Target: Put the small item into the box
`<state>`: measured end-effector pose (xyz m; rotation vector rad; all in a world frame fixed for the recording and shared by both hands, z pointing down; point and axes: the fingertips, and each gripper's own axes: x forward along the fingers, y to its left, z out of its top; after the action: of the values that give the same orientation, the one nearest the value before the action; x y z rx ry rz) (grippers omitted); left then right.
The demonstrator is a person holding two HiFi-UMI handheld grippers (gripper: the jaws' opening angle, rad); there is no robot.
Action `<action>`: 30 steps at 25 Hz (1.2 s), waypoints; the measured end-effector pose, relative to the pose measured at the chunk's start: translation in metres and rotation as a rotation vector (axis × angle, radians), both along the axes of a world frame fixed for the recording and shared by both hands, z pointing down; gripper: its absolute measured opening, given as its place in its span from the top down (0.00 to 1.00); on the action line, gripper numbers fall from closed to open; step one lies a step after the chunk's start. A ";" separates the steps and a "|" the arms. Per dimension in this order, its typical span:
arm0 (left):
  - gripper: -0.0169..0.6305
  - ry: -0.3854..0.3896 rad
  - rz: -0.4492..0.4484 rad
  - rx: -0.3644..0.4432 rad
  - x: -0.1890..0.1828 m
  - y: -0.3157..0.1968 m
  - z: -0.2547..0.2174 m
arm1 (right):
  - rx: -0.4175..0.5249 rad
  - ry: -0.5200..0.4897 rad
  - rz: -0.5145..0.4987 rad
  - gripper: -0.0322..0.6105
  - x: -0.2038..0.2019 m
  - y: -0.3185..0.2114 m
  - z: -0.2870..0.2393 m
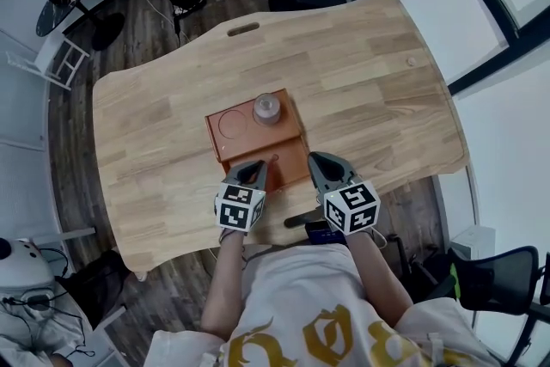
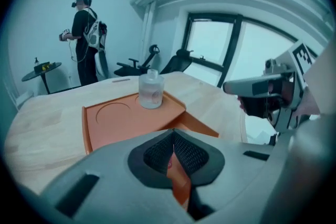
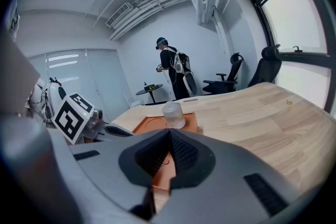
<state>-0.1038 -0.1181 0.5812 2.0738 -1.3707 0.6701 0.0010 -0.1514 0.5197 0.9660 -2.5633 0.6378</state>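
Wooden table [image 1: 369, 73], orange box [image 1: 225, 143] lying open at its near middle. Small clear bottle [image 1: 267, 108] stood upright on the box's far right corner, beside an empty round recess [image 1: 232, 124].

My left hand-held gripper [image 1: 256, 171] hovered over the box's near panel, jaws pressed together, nothing pinched. My right hand-held gripper [image 1: 316, 161] sat just beside the box's near right corner, jaws likewise pressed together and empty. Both were well short of the bottle.

Small round mark [image 1: 275, 157] on the near panel; could not tell what it was.
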 end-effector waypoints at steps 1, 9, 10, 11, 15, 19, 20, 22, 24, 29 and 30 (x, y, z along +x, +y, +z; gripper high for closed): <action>0.96 0.034 -0.021 0.022 -0.001 0.000 -0.010 | 0.011 -0.002 -0.008 0.93 -0.003 0.004 -0.004; 0.96 0.094 -0.099 0.164 -0.011 0.014 -0.061 | 0.086 0.002 -0.046 0.93 -0.012 0.025 -0.021; 0.96 0.116 -0.108 0.187 -0.011 0.018 -0.068 | 0.100 0.004 -0.042 0.93 -0.011 0.026 -0.024; 0.96 0.146 -0.117 0.214 -0.012 0.021 -0.076 | 0.115 0.006 -0.035 0.93 -0.011 0.027 -0.027; 0.96 0.217 -0.152 0.316 -0.014 0.029 -0.107 | 0.162 0.012 -0.023 0.93 -0.010 0.032 -0.041; 0.96 0.321 -0.195 0.422 -0.016 0.036 -0.144 | 0.196 0.010 -0.027 0.93 -0.008 0.040 -0.053; 0.96 0.331 -0.194 0.451 -0.015 0.039 -0.153 | 0.196 0.008 -0.029 0.93 -0.006 0.043 -0.053; 0.96 0.305 -0.175 0.496 -0.010 0.043 -0.166 | 0.193 0.004 -0.031 0.93 -0.003 0.048 -0.053; 0.96 0.279 -0.158 0.513 -0.005 0.046 -0.171 | 0.191 0.001 -0.024 0.93 0.001 0.051 -0.055; 0.96 0.252 -0.156 0.487 -0.001 0.054 -0.161 | 0.211 0.014 -0.017 0.93 0.003 0.054 -0.061; 0.96 0.246 -0.157 0.482 -0.002 0.055 -0.160 | 0.212 0.011 -0.016 0.93 0.003 0.054 -0.062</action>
<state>-0.1054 -0.0635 0.4216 2.2780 -1.6406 0.0080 0.0039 -0.0972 0.4578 1.0099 -2.6657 0.3607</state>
